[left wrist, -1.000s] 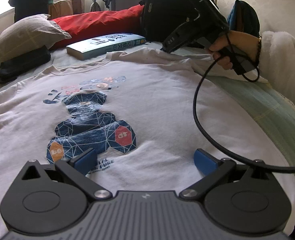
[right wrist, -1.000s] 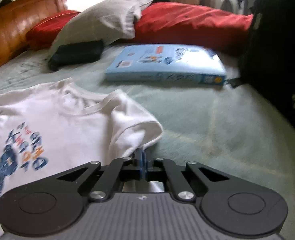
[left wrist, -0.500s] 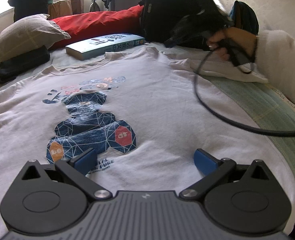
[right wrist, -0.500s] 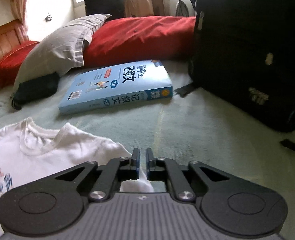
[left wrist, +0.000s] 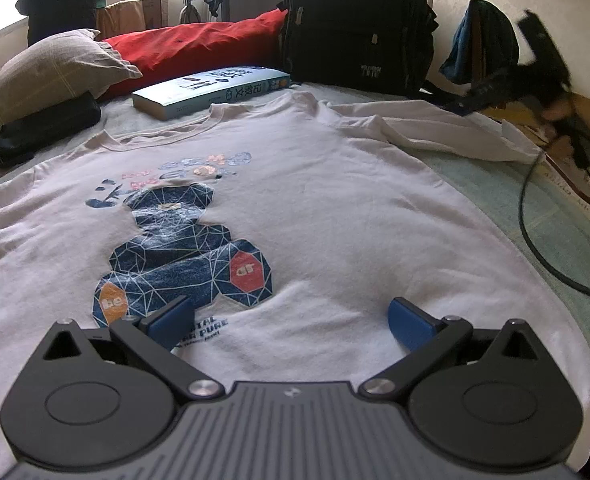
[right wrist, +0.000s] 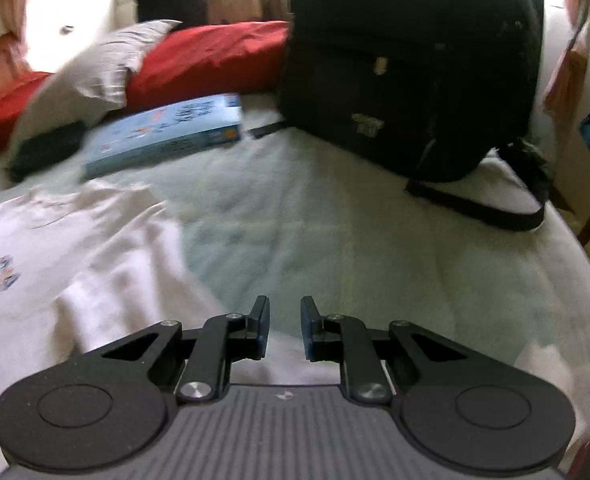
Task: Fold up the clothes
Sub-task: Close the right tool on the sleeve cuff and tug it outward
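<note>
A white T-shirt (left wrist: 335,216) with a blue bear print lies spread flat, front up, on the bed. Its right sleeve (left wrist: 447,136) is stretched out to the right. My left gripper (left wrist: 291,320) hovers open over the shirt's lower part, with nothing between its blue pads. In the right wrist view the shirt (right wrist: 75,264) lies at the left. My right gripper (right wrist: 285,328) is over the pale green bedsheet (right wrist: 335,240), its jaws opening a little with nothing between them. From the left wrist view the right gripper (left wrist: 491,88) shows blurred at the far right, held by a hand.
A light blue book (left wrist: 211,88) lies beyond the collar. A black backpack (left wrist: 359,28) stands behind it, with its strap (right wrist: 475,208) trailing on the sheet. A grey pillow (left wrist: 47,68), a red cushion (left wrist: 199,48) and a black pouch (left wrist: 43,128) lie at the back left. A black cable (left wrist: 535,236) hangs at the right.
My right gripper pulled the sleeve out to the right, let it go and swung on toward the bed's right edge, its jaws parting. The left gripper has stayed put.
</note>
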